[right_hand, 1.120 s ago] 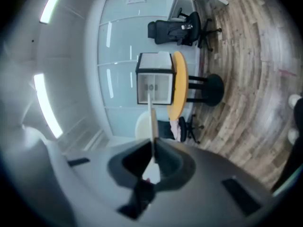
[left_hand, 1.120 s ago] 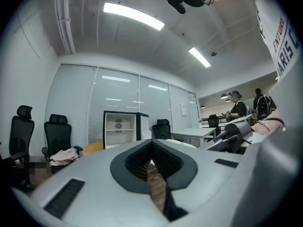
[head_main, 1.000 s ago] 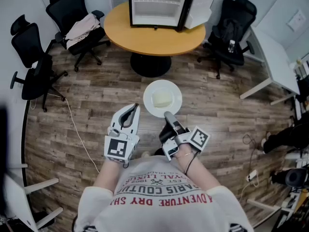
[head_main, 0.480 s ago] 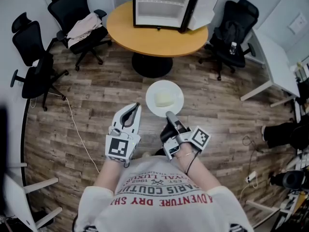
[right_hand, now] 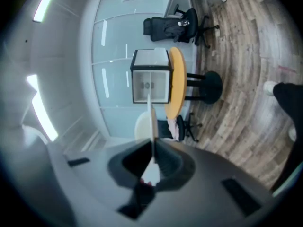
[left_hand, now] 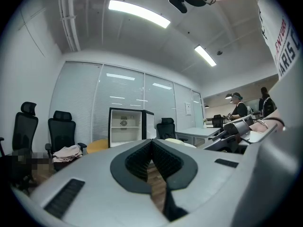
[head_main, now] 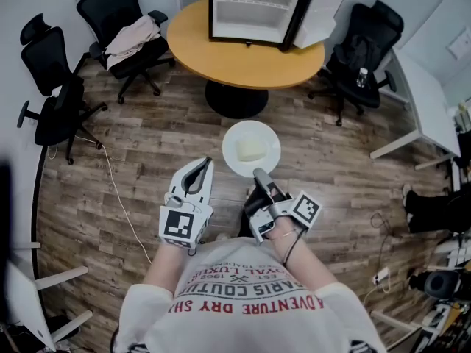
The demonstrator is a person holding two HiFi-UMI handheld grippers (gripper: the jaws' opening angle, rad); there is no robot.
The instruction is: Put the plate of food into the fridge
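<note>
A white plate [head_main: 234,134] carrying a pale block of food [head_main: 251,150] is held level over the floor. My right gripper [head_main: 257,173] is shut on its near rim. In the right gripper view the plate [right_hand: 152,119] shows edge-on between the pads. My left gripper [head_main: 207,162] hangs beside it to the left, shut and holding nothing, its pads [left_hand: 161,156] meeting at the tips. Ahead, a small fridge [head_main: 254,9] stands on a round orange table [head_main: 243,54]. Its door [head_main: 321,13] is swung open to the right, and its white shelves look bare. From the left gripper view the fridge [left_hand: 125,126] lies straight ahead.
Black office chairs stand left of the table [head_main: 121,20], further left [head_main: 48,87] and to its right [head_main: 364,50]; one holds a pale garment [head_main: 132,35]. A white desk [head_main: 423,101] is at the right. A cable [head_main: 121,204] trails over the wooden floor.
The table and fridge have shifted slightly right and nearer in the head view as the person steps forward. Both grippers and the plate keep the same pose.
</note>
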